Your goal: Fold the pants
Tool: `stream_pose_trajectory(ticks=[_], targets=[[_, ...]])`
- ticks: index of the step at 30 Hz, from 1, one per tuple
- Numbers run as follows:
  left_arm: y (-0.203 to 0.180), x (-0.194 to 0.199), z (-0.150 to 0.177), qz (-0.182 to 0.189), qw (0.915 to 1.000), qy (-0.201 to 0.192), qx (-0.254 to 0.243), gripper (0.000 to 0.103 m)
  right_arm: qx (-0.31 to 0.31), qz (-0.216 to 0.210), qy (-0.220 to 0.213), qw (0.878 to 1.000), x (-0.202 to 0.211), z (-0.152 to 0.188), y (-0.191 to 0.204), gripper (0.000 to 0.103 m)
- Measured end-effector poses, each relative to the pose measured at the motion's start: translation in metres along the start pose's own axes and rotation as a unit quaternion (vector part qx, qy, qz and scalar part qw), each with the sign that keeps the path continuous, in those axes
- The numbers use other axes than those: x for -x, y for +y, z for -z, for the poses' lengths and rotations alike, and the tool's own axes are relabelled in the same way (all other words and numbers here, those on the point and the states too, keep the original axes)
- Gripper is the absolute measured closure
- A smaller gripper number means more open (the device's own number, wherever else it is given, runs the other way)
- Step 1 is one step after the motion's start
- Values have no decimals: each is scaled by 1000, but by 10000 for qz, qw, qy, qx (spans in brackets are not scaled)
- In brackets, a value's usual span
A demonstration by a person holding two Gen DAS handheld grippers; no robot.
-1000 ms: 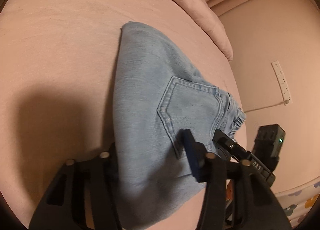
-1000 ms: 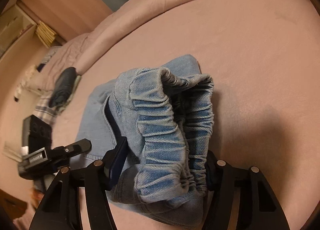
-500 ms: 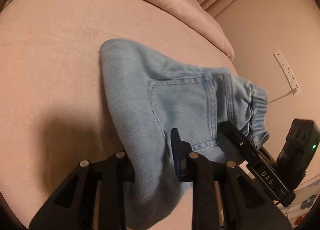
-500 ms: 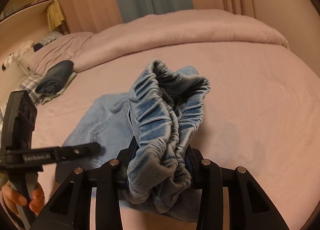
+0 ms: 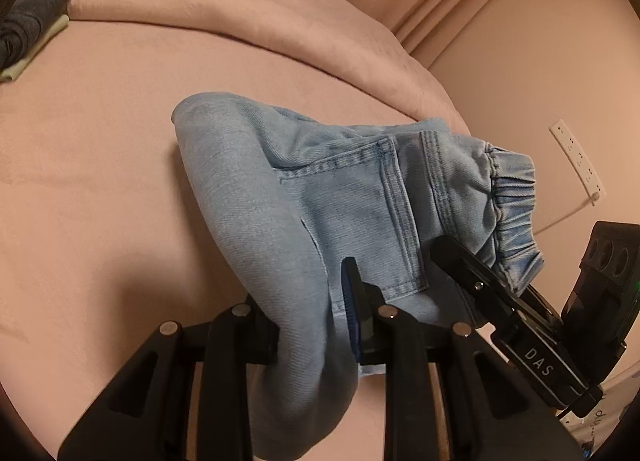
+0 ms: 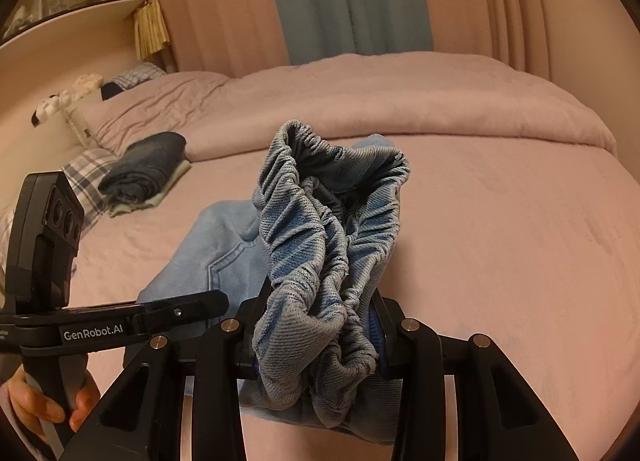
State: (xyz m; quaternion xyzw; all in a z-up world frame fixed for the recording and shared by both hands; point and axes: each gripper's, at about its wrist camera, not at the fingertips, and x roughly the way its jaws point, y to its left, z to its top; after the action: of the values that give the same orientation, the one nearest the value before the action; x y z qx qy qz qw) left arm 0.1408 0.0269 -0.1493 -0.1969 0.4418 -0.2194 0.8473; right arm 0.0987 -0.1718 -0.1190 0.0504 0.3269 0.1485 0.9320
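While both tongs grip the pants [image 5: 352, 213] lifted off the bed [image 5: 100, 165], the risk lies in the hold: the left tongs [image 5: 312, 325] pinch a thick fold of denim just ahead of their tips, and the right tongs [image 6: 316, 345] clamp the bunched elastic waistband [image 6: 328, 229], which bulges above them; that wad could slide free, I judge, or the layers could shift and spoil the fold

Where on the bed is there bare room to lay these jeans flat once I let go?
The widest bare stretch of sheet lies right of the jeans, bordered behind by the rolled duvet. Another bare patch sits left of the jeans in the left wrist view. It is crowded toward the far left, where the dark folded clothes lie beside the plaid pillow.
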Motion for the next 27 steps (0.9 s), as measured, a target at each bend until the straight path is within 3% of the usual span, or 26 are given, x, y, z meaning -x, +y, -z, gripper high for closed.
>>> stream_pose_trajectory(ticks=[14, 21, 27], targets=[[33, -38, -62, -185, 9997, -117, -50, 80, -41, -120, -21, 9999, -64, -45, -2, 62], [48, -68, -85, -354, 9993, 26, -134, 80, -261, -180, 95, 9995, -103, -56, -13, 62], [66, -76, -83, -419, 9990, 147, -107, 78, -654, -201, 539, 9962, -131, -48, -35, 61]])
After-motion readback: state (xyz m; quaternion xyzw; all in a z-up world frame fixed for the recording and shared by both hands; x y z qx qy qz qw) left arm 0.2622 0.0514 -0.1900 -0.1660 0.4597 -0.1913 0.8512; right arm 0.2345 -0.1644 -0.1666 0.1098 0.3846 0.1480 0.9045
